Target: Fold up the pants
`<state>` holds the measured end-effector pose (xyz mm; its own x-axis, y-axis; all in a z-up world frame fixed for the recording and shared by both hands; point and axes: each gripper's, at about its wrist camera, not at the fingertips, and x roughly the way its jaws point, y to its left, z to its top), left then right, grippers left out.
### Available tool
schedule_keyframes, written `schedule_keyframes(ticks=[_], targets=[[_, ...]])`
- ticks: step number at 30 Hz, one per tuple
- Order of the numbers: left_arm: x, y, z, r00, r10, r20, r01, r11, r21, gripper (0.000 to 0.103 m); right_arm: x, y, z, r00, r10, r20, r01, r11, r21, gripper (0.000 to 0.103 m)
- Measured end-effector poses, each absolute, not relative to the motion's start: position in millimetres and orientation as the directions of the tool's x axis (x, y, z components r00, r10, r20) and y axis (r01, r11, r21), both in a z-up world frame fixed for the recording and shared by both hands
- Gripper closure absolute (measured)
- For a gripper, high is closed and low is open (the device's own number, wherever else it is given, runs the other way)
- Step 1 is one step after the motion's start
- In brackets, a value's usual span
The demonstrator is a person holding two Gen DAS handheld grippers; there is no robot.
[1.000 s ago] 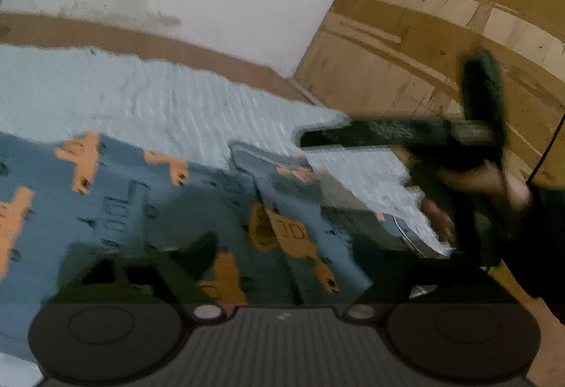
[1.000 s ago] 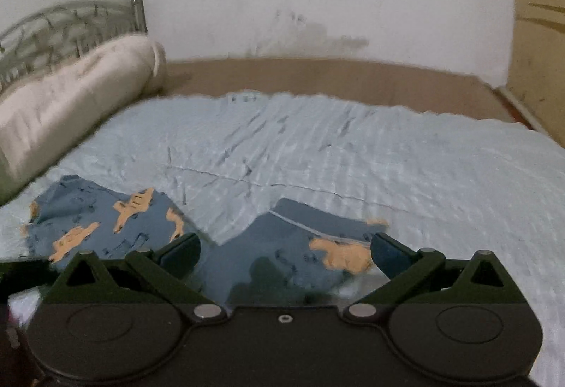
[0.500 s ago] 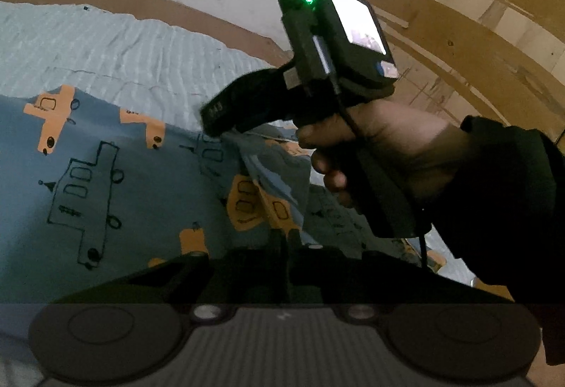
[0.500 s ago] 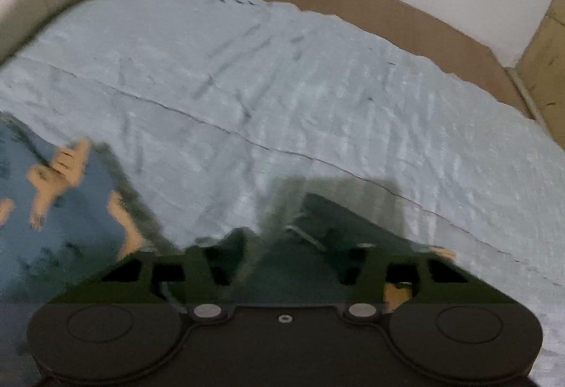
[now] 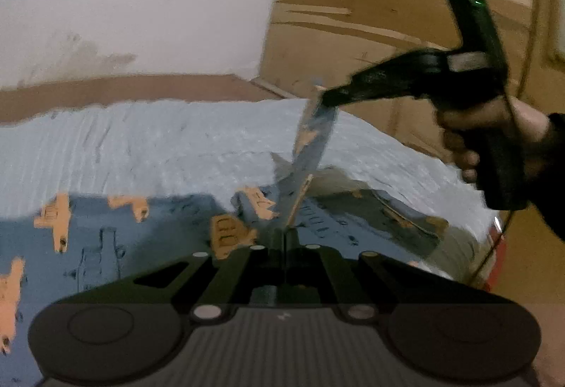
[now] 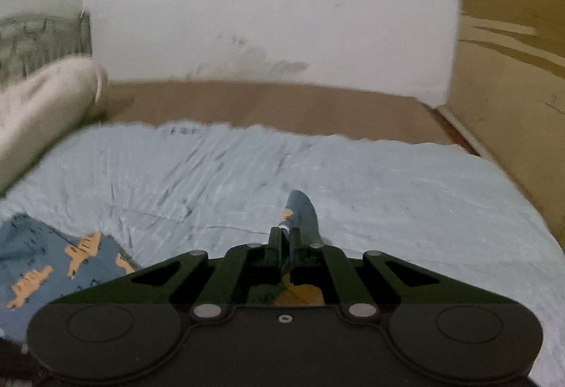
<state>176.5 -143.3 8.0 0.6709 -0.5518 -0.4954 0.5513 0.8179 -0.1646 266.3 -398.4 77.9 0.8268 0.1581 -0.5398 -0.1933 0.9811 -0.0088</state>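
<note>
Where jaws gaped before, pants [image 5: 310,153] pinched in both hand-held grippers, edge lifted.

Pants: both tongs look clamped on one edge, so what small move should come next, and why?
Probably carry the pinched edge up and across toward the flat half. Both the left tongs and the right tongs are shut on the pants, with a strip of cloth stretched between them above the pale blue bedsheet. The rest of the cloth lies spread out, not yet folded over.
</note>
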Motion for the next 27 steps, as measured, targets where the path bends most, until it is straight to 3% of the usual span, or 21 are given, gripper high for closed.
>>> schedule_keyframes(ticks=[8, 14, 21, 27], targets=[[146.5, -178.4, -2.4, 0.654, -0.521, -0.548, 0.642, 0.766, 0.038, 0.103, 169.6, -462.1, 35.5, 0.821, 0.096, -0.562, -0.059, 0.995, 0.085, 0.101], [145.1, -188.1, -16.4, 0.629, -0.487, -0.606, 0.642, 0.765, 0.053, 0.103, 129.8, -480.5, -12.8, 0.804, 0.140, -0.578, -0.001, 0.972, 0.234, 0.100], [142.2, -191.1, -21.6, 0.628, -0.467, -0.622, 0.637, 0.768, 0.066, 0.103, 134.1, -495.2, -22.4, 0.794, 0.268, -0.546, -0.052, 0.924, 0.378, 0.045], [142.5, -190.2, -26.1, 0.627, -0.458, -0.630, 0.630, 0.774, 0.066, 0.103, 159.4, -522.7, -28.6, 0.787, 0.316, -0.530, -0.009, 0.865, 0.502, 0.046]])
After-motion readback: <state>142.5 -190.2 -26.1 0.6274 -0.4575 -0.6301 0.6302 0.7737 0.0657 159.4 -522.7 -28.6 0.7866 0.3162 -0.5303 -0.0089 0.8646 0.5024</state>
